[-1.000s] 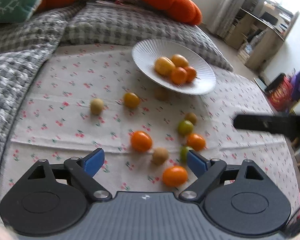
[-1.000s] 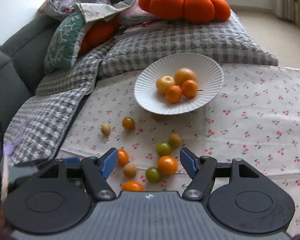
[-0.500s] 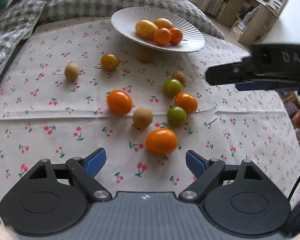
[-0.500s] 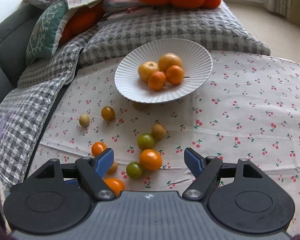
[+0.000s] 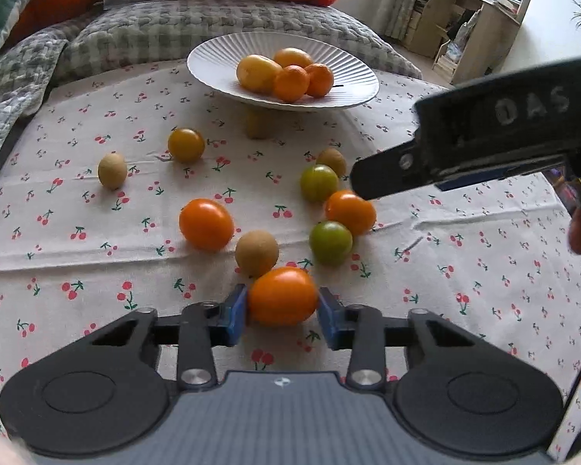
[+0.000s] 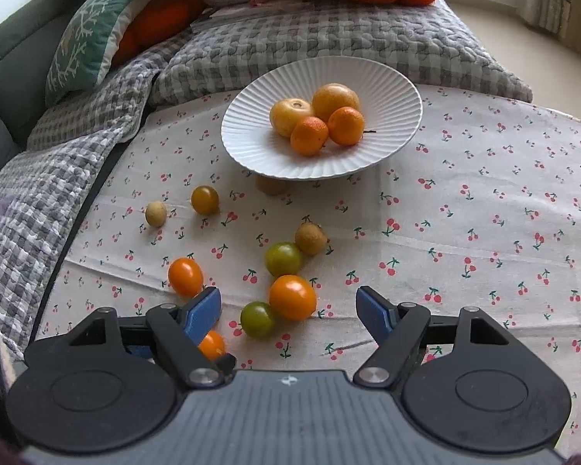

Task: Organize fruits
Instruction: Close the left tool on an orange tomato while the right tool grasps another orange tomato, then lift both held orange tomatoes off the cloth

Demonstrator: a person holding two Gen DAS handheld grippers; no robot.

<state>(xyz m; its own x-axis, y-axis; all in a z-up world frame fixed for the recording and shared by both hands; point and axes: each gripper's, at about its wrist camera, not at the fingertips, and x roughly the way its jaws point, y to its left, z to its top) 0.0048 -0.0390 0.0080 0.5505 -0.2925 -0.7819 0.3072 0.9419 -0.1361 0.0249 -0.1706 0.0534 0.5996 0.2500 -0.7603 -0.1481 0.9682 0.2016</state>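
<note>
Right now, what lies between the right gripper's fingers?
In the right wrist view, an orange tomato and a green tomato lie on the cloth between the open right gripper fingers, ungripped.

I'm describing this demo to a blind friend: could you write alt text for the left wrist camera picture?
The left gripper has just closed its blue pads on an orange tomato lying on a cherry-print cloth. Beyond it lie more small orange, green and tan fruits, and a white ribbed plate holding four orange-yellow fruits; the right gripper juts in from the right.

Glossy smooth tomato (image 5: 282, 296); matt ribbed white plate (image 6: 391, 89); printed cotton cloth (image 6: 484, 213); quilted blanket (image 6: 329, 46); matt black plastic gripper (image 5: 282, 310) with blue pads
</note>
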